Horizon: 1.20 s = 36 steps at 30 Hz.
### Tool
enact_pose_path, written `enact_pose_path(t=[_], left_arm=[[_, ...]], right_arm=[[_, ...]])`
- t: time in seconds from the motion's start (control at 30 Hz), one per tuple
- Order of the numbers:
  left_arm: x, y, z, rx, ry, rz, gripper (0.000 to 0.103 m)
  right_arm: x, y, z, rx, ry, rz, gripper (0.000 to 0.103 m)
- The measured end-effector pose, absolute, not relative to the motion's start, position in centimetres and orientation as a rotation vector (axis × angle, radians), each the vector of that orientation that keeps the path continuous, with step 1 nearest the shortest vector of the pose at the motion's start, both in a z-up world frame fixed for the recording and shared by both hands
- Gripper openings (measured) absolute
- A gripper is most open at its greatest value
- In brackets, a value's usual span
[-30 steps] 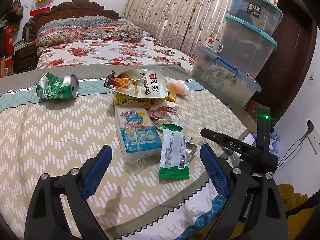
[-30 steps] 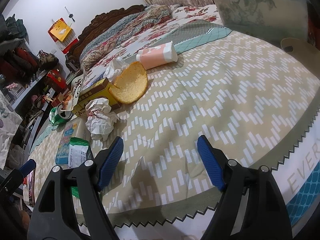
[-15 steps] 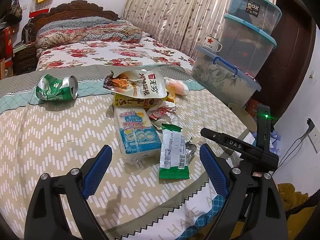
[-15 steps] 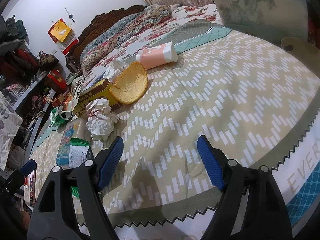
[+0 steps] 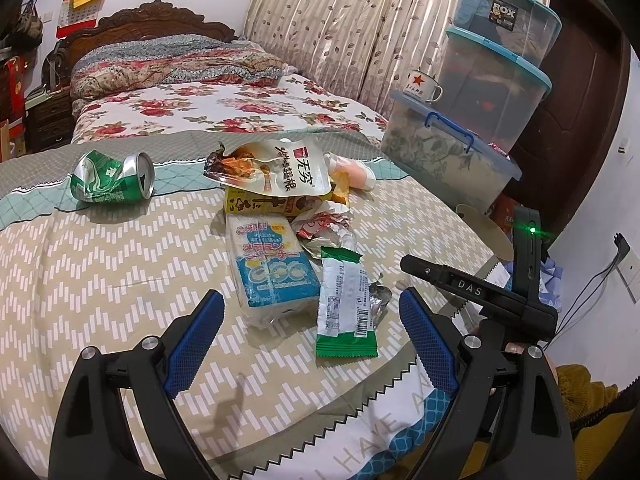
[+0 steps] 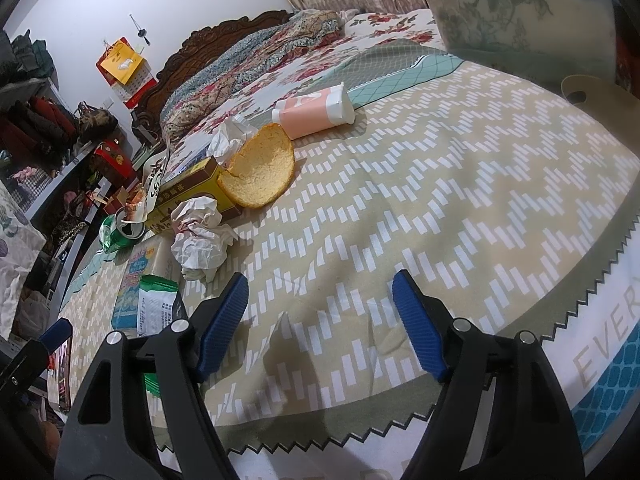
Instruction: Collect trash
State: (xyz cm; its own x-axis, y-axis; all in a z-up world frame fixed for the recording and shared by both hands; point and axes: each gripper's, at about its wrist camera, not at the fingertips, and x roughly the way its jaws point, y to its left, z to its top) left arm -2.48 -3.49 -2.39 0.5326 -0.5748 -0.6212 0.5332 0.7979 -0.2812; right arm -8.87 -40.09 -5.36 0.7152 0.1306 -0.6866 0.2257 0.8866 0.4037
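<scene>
Bedroom, and the trash was heaped on the bed (image 5: 100, 280) over a chevron-pattern cover. My left claw (image 5: 312, 336) hung wide and empty just short of the green wrapper (image 5: 346, 304) and sponge pack (image 5: 270, 264). My right claw (image 6: 320, 320) gaped over bare cover, nothing in it. Collecting hadn't started, I'd say. Next up: ease the left one forward and pinch that wrapper.

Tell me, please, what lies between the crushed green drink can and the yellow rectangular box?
Nothing: in the left wrist view, only bare chevron-patterned bedspread separates the crushed green drink can from the yellow rectangular box.
</scene>
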Motion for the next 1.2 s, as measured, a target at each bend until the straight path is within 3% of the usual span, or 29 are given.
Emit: enact_pose_path(t=[0.63, 0.8, 0.93, 1.17, 1.2], left_arm=[[-2.5, -3.4, -2.4, -0.043, 0.760, -0.662, 0.083], [-1.3, -0.4, -1.8, -0.073, 0.736, -0.587, 0.083], [0.4, 1.6, -2.1, -0.121, 0.779, -0.541, 0.073], [2.2, -0.8, -2.7, -0.080, 0.838, -0.589, 0.073], [2.5, -1.2, -2.8, -0.078, 0.845, -0.590, 0.073]], right_arm=[[-8.9, -40.1, -5.4, 0.491, 0.779, -0.055, 0.074], [-9.1, -39.9, -5.2, 0.484, 0.803, -0.044, 0.059], [-9.1, -38.8, -4.8, 0.452, 0.803, 0.015, 0.052], [-8.6, -35.9, -3.4, 0.384, 0.774, 0.173, 0.055], [-8.6, -35.1, -3.2, 0.362, 0.771, 0.198, 0.063]])
